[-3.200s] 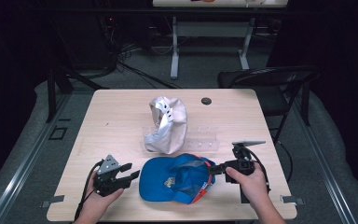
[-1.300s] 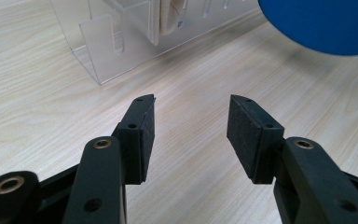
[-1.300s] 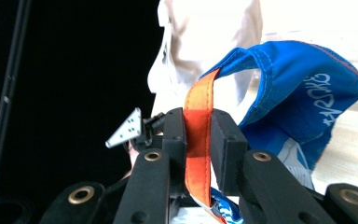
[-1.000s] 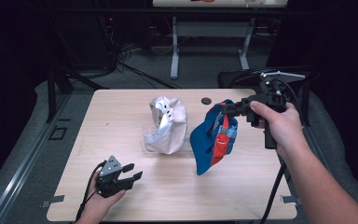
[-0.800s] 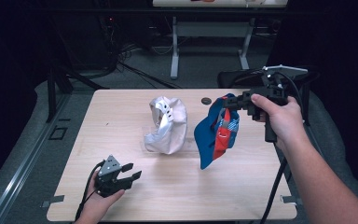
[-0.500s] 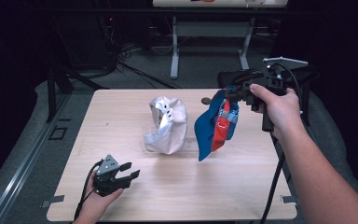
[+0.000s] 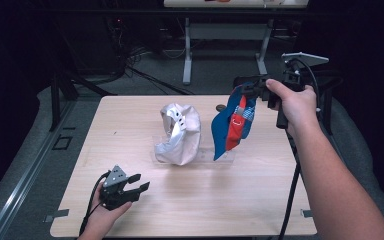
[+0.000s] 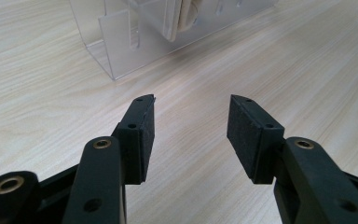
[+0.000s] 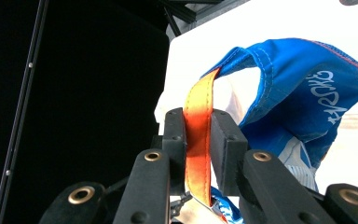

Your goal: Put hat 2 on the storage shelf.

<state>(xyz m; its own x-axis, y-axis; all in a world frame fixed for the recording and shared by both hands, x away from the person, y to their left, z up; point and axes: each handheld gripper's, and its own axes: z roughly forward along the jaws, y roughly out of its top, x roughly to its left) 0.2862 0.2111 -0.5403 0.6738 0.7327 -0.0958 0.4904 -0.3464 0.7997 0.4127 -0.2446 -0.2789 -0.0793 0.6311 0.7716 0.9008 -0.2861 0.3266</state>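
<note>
Lifted from the table's lower centre, the blue cap (image 7: 231, 125) is now hanging upper right; we are pinching its orange strap (image 9: 198, 140) in our right gripper (image 7: 252, 90), keeping it clamped. Our left gripper (image 7: 139, 184) is resting open, lower left.

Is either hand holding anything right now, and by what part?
The right tongs grip the blue cap by its orange strap, hanging above the table. The left tongs hold nothing.
</note>
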